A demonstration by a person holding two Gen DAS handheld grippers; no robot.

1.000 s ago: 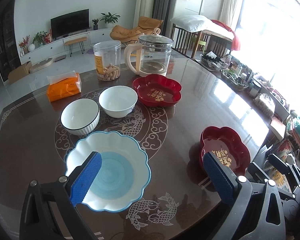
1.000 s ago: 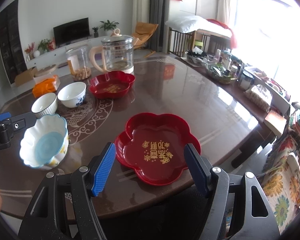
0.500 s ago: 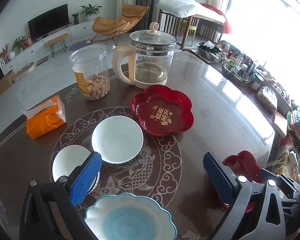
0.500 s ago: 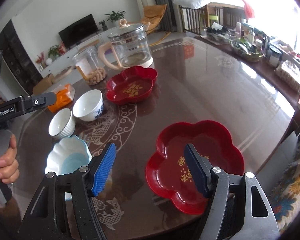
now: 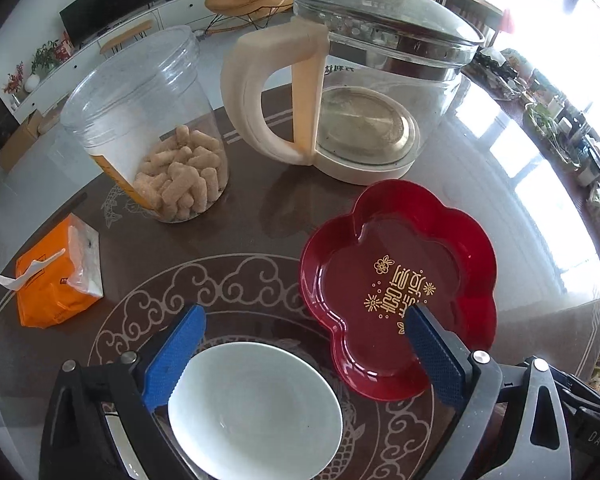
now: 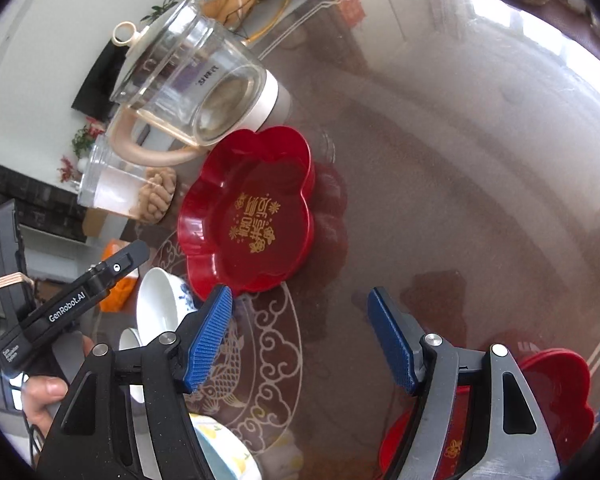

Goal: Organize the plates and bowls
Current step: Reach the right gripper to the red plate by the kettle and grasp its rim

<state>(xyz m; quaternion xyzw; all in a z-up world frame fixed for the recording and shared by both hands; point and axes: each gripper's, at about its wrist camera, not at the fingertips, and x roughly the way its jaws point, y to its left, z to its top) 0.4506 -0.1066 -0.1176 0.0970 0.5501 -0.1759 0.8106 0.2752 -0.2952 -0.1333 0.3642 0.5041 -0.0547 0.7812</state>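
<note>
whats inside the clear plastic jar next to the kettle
The clear plastic jar holds a pile of tan, finger-shaped snacks filling only its lower part; the rest looks empty. A label on its side hides a little of the contents.

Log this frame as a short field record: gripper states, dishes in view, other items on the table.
left gripper: open, empty, above the white bowl
right gripper: open, empty, over bare table
red plate, far: flower-shaped, gold lettering, beside the glass kettle
red plate, near: partly hidden behind the right gripper
scalloped bowl: only its rim shows at the bottom edge
other items: snack jar, orange tissue pack
stacking: none visible yet
</note>
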